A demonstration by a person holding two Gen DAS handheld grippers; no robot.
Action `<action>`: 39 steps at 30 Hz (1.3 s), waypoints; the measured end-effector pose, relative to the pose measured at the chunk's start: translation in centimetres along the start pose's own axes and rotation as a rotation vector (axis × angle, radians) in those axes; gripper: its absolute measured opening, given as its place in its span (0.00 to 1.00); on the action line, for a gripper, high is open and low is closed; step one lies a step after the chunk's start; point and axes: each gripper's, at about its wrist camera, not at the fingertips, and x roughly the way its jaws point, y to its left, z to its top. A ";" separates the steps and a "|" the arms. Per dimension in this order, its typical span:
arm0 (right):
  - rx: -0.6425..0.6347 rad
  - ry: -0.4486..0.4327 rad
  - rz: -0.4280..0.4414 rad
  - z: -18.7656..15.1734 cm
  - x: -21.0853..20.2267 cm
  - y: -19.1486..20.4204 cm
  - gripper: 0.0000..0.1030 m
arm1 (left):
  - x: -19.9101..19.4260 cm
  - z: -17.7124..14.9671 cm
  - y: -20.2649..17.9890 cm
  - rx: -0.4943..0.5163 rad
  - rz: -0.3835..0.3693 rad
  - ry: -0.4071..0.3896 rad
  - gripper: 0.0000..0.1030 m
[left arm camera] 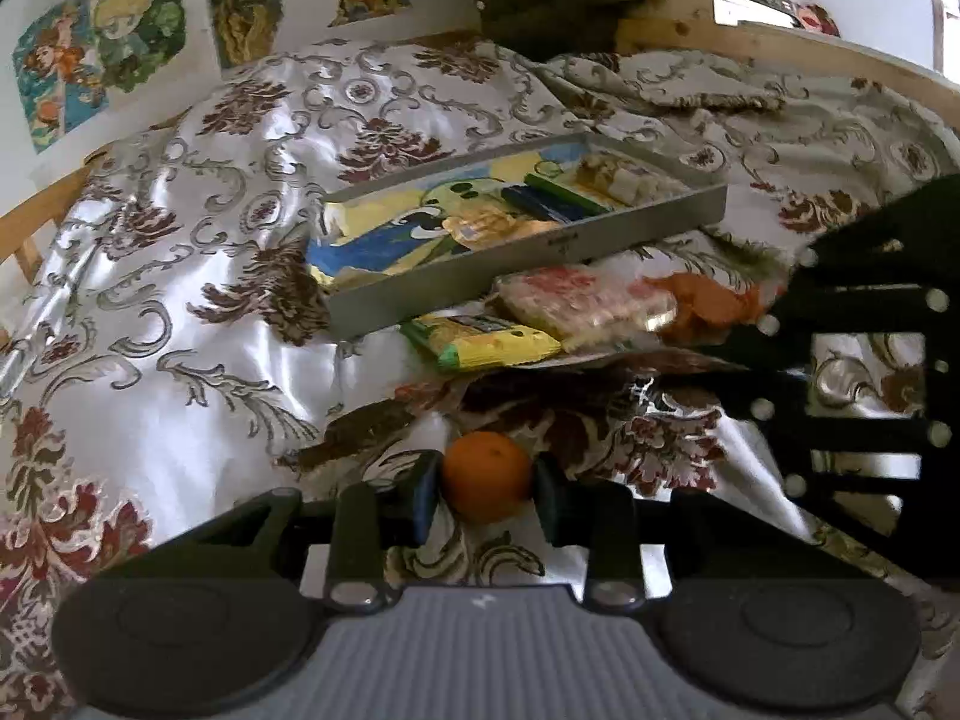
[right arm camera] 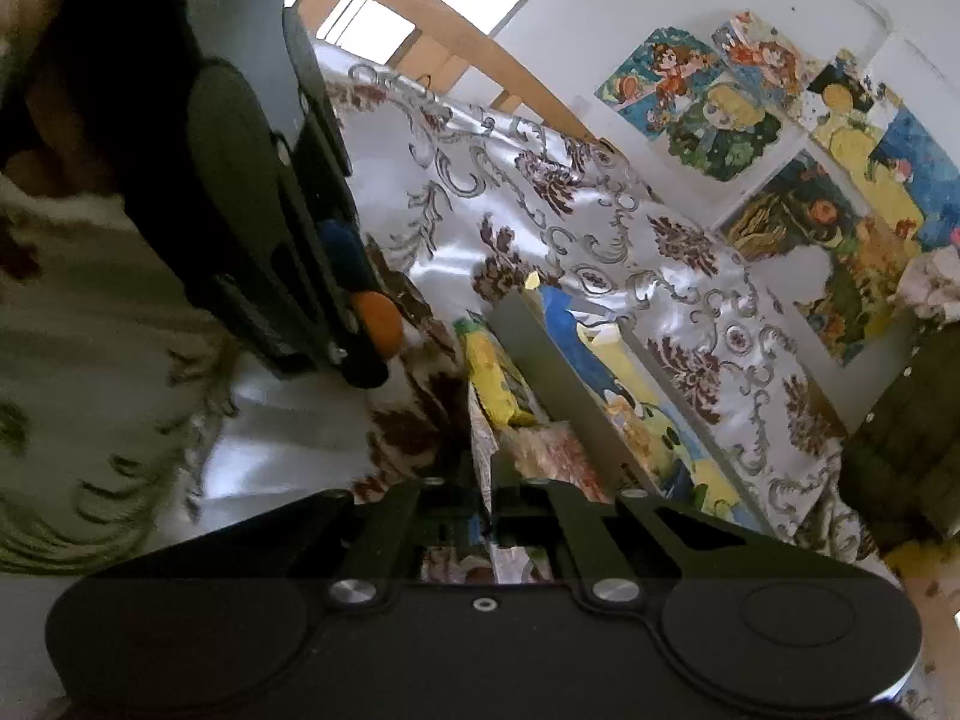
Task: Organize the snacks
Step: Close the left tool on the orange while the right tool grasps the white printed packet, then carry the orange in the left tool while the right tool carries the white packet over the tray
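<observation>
Gripping a small orange fruit [left arm camera: 487, 476], the left gripper [left arm camera: 487, 489] had both pads pressed on its sides, low over the floral satin bedspread [left arm camera: 180, 312]. The grey tray [left arm camera: 528, 267], taken as landmark, sat on the bedspread beyond the fruit; it had a cartoon-print bottom. Inside the tray lay a green stick pack [left arm camera: 567, 192], a dark blue pack [left arm camera: 537, 204] beside it, a gold-wrapped snack [left arm camera: 486, 225] nearer the front wall and a pale packet [left arm camera: 624, 177] toward its far end. Just in front of the tray's near wall lay a yellow wafer pack [left arm camera: 486, 345] and a clear bag with red print [left arm camera: 585, 303], touching each other; an orange crinkly wrapper [left arm camera: 708, 303] sat next to that bag on the side away from the wafer pack.

The right gripper [right arm camera: 487, 516] was clenched, jaws closed on the thin edge of the clear bag right by the tray's near wall; how much of the film was caught could not be told. In the right wrist view the tray wall [right arm camera: 558, 372] ran up just beside that gripper's fingers, with the yellow wafer pack [right arm camera: 492, 378] on the tray's outer side and the fruit [right arm camera: 378, 324] farther off, in the left gripper [right arm camera: 372, 354]. Cartoon posters [right arm camera: 708, 96] hung on the wall behind the tray.
</observation>
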 end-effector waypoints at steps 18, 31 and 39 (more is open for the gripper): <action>0.499 0.071 0.110 0.0 -4.5 -6.5 0.02 | -1.4 0.7 -3.2 -0.046 -0.048 0.032 0.35; 0.748 0.120 0.161 -2.3 -1.1 -11.6 0.19 | 0.2 0.8 -2.6 -0.169 -0.086 0.034 0.35; 0.625 0.161 0.196 -1.6 0.5 -9.3 0.16 | 0.6 0.7 -2.1 -0.183 -0.089 0.032 0.35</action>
